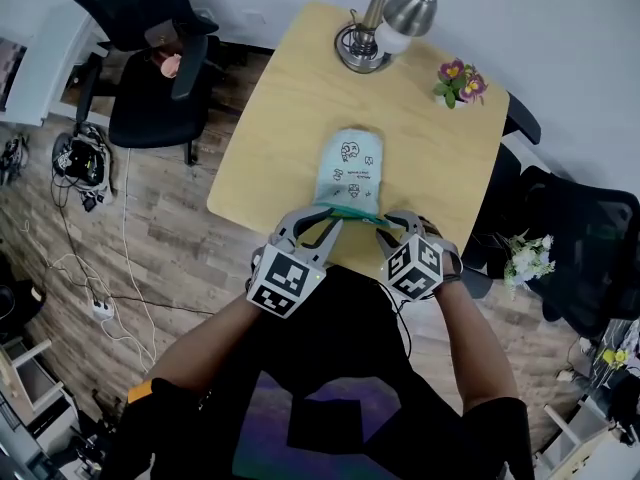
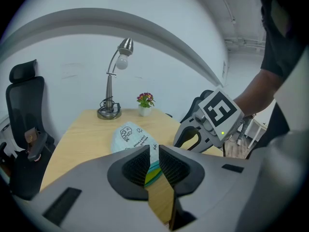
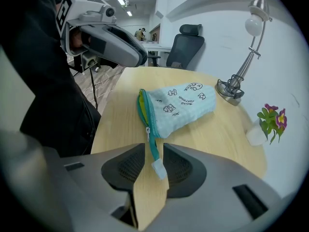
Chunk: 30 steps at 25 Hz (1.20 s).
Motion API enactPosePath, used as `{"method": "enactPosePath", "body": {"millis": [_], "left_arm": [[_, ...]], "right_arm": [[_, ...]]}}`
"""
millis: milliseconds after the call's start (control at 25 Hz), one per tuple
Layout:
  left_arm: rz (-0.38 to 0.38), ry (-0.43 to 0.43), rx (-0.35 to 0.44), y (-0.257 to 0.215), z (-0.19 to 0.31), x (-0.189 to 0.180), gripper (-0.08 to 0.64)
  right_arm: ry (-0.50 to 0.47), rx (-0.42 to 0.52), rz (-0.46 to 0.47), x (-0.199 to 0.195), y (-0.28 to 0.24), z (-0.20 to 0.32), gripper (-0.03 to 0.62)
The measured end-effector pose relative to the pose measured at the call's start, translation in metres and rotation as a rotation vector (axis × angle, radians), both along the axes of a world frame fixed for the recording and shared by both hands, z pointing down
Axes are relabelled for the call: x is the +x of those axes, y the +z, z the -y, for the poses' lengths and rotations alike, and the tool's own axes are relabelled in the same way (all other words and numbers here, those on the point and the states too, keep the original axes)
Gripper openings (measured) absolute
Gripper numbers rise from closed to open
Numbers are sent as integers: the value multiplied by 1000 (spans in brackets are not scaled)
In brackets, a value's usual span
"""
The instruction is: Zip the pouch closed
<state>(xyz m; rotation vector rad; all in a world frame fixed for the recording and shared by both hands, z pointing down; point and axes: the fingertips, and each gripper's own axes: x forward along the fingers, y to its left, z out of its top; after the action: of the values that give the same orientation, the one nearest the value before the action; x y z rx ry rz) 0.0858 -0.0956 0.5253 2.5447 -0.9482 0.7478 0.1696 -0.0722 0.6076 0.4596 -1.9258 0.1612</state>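
Note:
A light blue pouch with small cartoon prints lies on the wooden table, its teal zipper mouth turned toward me. My left gripper sits at the mouth's left end. In the left gripper view its jaws stand a little apart, the pouch's teal and yellow corner showing in the gap, not pressed. My right gripper is at the mouth's right end. In the right gripper view the pouch gapes at the mouth, and its teal pull strap with a white tag lies loose between the open right gripper pads.
A metal desk lamp and a small flower pot stand at the table's far side. Black office chairs flank the table. Cables lie on the wood floor at the left.

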Motion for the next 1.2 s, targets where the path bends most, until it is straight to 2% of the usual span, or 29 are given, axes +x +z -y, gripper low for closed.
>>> {"method": "enactPosePath", "body": {"millis": [360,640,840,960,1200], "left_arm": [[7,37,-4,1,-7,-2,58],[5,53,4,-2,-10,-5,58],[3,59,9,-6,-11,-8,58],[-1,67,15,-9,-9,-7,58],[-24,93,30,-19,-7,-4,57]], "right_arm": [[-36,-20,-46,-4,14,1,126],[-61,-47,-78,-4,22,-6,74],[-32,-67,-70,-5,22,-9,41],[22,-109,-10,-9,15,-11,35],[176,-215,251,-32,-23,-6,31]]}}
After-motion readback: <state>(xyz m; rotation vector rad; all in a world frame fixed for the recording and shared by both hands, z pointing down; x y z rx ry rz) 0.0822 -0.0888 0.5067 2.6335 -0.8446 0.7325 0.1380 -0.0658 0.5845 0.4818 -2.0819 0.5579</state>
